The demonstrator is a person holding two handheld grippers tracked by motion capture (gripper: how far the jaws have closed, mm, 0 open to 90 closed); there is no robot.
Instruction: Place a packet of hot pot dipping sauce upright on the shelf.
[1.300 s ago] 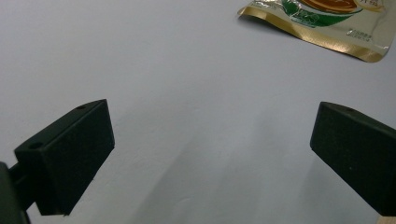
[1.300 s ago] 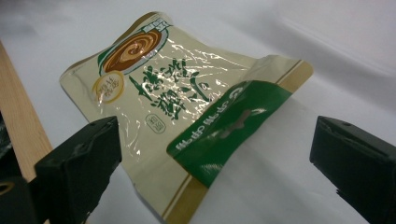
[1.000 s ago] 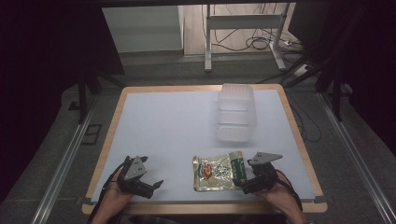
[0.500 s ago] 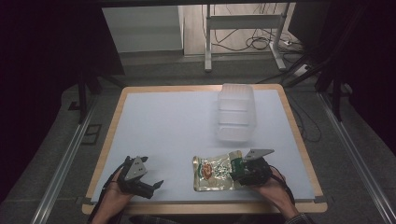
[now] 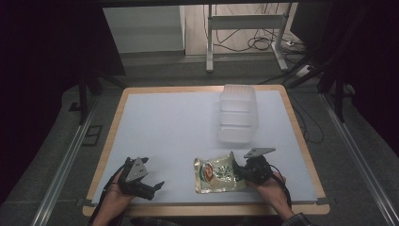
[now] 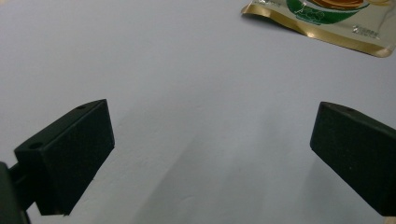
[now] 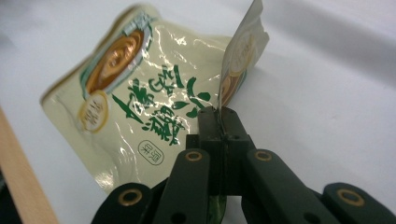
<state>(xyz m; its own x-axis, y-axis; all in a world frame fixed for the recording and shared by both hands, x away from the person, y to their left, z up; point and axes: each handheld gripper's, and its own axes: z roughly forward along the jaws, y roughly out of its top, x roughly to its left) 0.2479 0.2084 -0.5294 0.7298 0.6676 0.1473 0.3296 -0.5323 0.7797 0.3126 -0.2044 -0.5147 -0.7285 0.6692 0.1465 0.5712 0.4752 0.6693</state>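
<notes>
Near the frame's lower right, my right gripper [image 5: 241, 170] pinches the glossy cream-and-green foil pouch [image 5: 217, 173]; lower left, my left gripper [image 5: 151, 187] rests, jaws spread.

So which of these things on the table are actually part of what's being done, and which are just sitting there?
In use:
- snack pouch, its edge pinched and lifted
- right gripper, shut on that edge

Just there:
- left gripper, open, resting on the table apart from the pouch
- clear plastic container, further back, untouched
- cables on the floor beyond the table
</notes>
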